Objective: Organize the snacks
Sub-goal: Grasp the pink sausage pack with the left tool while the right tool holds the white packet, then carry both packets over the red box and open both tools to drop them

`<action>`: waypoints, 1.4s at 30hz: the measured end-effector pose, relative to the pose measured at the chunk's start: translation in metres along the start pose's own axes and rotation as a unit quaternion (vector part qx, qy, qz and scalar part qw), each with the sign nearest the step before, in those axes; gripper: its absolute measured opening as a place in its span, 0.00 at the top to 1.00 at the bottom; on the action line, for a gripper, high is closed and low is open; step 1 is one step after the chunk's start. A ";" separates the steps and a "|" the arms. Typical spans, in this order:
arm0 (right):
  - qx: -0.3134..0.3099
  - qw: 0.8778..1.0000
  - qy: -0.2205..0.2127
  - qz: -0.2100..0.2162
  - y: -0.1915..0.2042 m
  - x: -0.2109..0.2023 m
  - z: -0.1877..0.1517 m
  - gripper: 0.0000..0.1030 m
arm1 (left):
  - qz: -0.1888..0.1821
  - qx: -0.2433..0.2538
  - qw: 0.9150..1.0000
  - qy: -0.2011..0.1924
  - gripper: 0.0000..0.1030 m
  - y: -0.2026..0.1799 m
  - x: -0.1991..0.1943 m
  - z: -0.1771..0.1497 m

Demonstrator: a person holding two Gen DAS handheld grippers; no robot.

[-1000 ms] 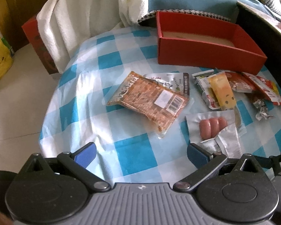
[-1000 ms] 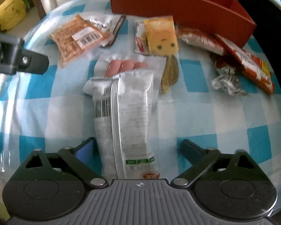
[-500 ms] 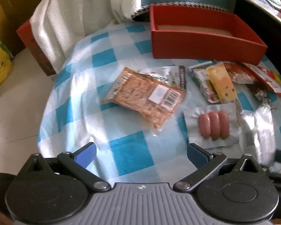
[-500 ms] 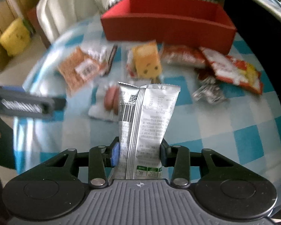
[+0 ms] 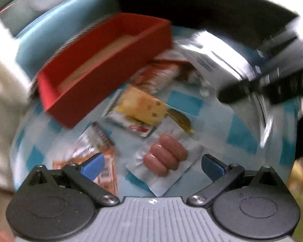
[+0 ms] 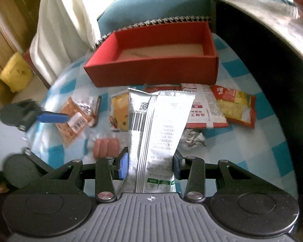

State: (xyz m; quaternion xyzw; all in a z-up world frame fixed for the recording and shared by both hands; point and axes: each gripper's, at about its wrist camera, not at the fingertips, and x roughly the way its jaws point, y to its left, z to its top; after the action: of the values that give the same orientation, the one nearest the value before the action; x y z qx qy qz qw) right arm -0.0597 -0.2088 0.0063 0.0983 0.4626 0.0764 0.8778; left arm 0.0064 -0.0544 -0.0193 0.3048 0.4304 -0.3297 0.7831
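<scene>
My right gripper [image 6: 150, 161] is shut on the lower end of a silver snack packet [image 6: 159, 125], held upright above the checked tablecloth [image 6: 252, 151]. Behind it stands an open red box [image 6: 151, 74] with nothing in it. My left gripper [image 5: 151, 165] is open, hovering over a pack of small sausages [image 5: 165, 157] with nothing between its fingers. The left wrist view is blurred and tilted. A yellow cheese snack [image 5: 143, 106] lies between the sausages and the red box [image 5: 103, 76]. The silver packet [image 5: 208, 60] shows at the upper right there.
On the cloth lie an orange packet [image 6: 74, 119], a red-and-white packet [image 6: 206, 111], a red-and-yellow packet [image 6: 236, 106] and a crumpled foil wrapper [image 6: 192, 139]. A white cloth [image 6: 66, 24] hangs at the back left. Dark furniture [image 6: 252, 50] borders the right.
My right gripper shut on the silver packet and lifted it off the table. My left gripper rolled and moved from the orange packet to above the sausages.
</scene>
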 end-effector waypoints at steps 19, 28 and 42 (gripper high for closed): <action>0.031 0.999 0.030 0.033 -0.011 0.017 0.010 0.50 | -0.050 -0.053 0.995 0.072 0.20 -0.005 0.042 -0.005; 0.032 0.999 0.009 0.030 -0.014 0.006 0.008 0.50 | -0.006 -0.146 0.985 0.096 0.36 -0.037 0.008 -0.048; 0.015 0.998 -0.049 0.020 -0.002 -0.007 0.026 0.51 | 0.071 -0.205 0.976 0.006 0.41 -0.011 -0.028 0.000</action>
State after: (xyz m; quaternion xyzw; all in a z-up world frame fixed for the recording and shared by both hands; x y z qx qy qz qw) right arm -0.0417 -0.2149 0.0256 0.1243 0.4181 0.0824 0.8961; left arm -0.0137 -0.0536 0.0026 0.1698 0.4704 -0.1764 0.8478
